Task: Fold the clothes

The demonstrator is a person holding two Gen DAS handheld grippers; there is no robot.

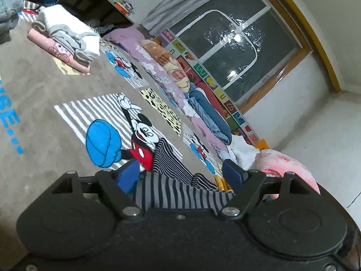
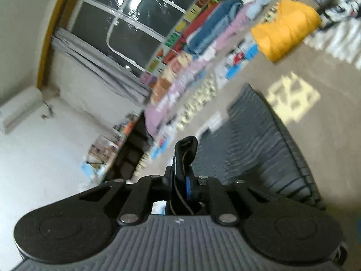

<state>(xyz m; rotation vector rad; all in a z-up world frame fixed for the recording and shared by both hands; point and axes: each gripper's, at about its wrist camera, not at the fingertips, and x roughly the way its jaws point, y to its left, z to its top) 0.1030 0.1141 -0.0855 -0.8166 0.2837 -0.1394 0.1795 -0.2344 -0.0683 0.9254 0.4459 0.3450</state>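
A navy-and-grey striped garment (image 1: 180, 194) lies bunched between and below the wide-apart blue pads (image 1: 127, 177) of my left gripper (image 1: 180, 176), which is open. One fold of the garment rises onto the Mickey Mouse rug (image 1: 45, 103). In the right wrist view the same striped garment (image 2: 259, 149) stretches away to the right over the rug and also drapes across the gripper body. My right gripper (image 2: 182, 180) is shut on a dark hem of it, and a tab of that hem (image 2: 186, 151) pokes up past the fingertips. This view is motion-blurred.
A folded pile of white, grey and pink clothes (image 1: 65, 36) sits at the rug's far left. A yellow folded item (image 2: 286, 29) lies further off on the rug. Rolled blankets (image 1: 203, 108) line the wall under a window (image 1: 237, 43). A pink quilt (image 1: 284, 164) is at right.
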